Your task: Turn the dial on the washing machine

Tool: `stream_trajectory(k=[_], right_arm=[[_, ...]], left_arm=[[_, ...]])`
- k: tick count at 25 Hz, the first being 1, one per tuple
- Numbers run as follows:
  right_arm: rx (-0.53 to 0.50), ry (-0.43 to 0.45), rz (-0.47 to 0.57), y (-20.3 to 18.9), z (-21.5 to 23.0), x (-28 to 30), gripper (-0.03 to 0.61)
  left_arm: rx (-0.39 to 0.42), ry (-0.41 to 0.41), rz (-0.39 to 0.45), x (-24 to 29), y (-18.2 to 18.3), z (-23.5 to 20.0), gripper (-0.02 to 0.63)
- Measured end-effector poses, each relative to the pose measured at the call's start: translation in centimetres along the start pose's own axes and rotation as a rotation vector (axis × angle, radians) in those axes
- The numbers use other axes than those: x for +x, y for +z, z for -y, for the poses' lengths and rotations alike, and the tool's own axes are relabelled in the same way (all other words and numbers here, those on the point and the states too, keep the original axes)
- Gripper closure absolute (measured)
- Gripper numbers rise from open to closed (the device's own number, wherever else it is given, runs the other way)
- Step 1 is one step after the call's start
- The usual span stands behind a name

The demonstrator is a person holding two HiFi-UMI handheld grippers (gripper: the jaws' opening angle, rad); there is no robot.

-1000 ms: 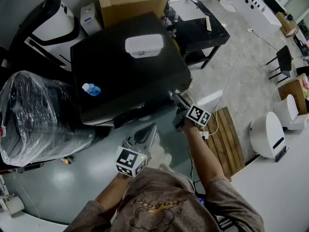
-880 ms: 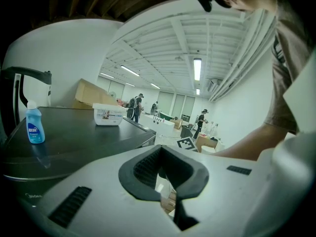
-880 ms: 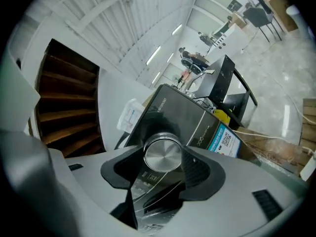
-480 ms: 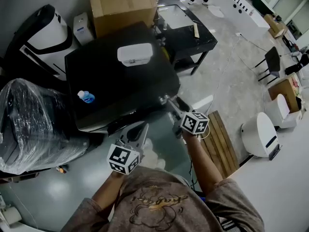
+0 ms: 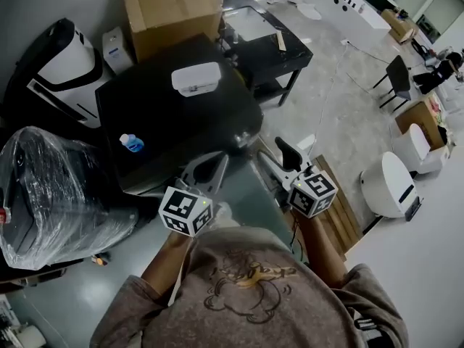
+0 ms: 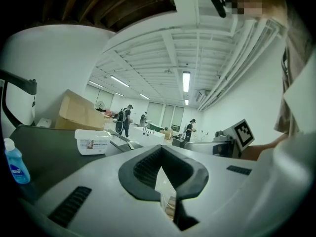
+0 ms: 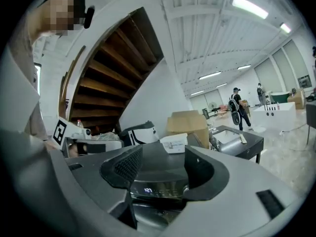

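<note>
The black washing machine (image 5: 174,118) stands in front of me, with a white tub (image 5: 196,78) and a blue bottle (image 5: 133,143) on its lid. In the right gripper view its control panel with a lit display (image 7: 148,190) shows between the jaws; I cannot pick out the dial itself. My right gripper (image 5: 275,154) (image 7: 163,174) hangs open and empty, a little off the machine's front right corner. My left gripper (image 5: 209,167) (image 6: 160,154) is held at the front edge, its pads meeting at the tips with nothing between them.
A cardboard box (image 5: 170,9) and a black sink table (image 5: 264,38) stand behind the machine. To its left are a plastic-wrapped bundle (image 5: 54,187) and a white-and-black appliance (image 5: 54,53). On the right lie a wooden pallet (image 5: 341,209) and a white rounded unit (image 5: 388,183). People walk far behind.
My right gripper has come away from the machine's front right corner, risen and rolled. The left gripper has risen too, up to the machine's front edge.
</note>
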State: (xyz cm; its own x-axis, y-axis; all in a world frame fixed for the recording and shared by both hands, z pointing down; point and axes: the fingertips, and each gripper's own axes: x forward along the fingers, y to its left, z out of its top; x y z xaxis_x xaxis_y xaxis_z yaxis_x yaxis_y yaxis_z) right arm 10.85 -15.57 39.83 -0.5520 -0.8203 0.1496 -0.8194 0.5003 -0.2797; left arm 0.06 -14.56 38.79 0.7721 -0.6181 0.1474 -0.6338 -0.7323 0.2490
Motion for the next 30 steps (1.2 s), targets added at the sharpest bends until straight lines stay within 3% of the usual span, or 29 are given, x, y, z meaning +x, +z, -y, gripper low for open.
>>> stream_trajectory(k=[7, 10, 13, 20, 30], right_arm=[[-0.05, -0.071, 0.063, 0.8, -2.4, -5.1, 0.358], [-0.068, -0.111, 0.122, 0.3, -2.6, -6.6, 0.51], [-0.103, -0.129, 0.125, -0.7, -3.0, -7.2, 0.569], [-0.091, -0.182, 0.112, -3.0, -2.4, -7.6, 0.577], [-0.077, -0.165, 0.09, -4.8, -3.0, -7.4, 0.577]], left_arm=[[0.019, -0.026, -0.012, -0.6, -0.5, 1.0, 0.621], [0.024, -0.031, 0.021, -1.2, -0.8, 1.8, 0.621], [0.016, -0.03, 0.036, -1.5, -1.2, 2.2, 0.621], [0.039, -0.017, 0.011, -2.1, -3.4, 2.2, 0.621], [0.019, 0.009, 0.023, -3.4, -3.8, 2.1, 0.621]])
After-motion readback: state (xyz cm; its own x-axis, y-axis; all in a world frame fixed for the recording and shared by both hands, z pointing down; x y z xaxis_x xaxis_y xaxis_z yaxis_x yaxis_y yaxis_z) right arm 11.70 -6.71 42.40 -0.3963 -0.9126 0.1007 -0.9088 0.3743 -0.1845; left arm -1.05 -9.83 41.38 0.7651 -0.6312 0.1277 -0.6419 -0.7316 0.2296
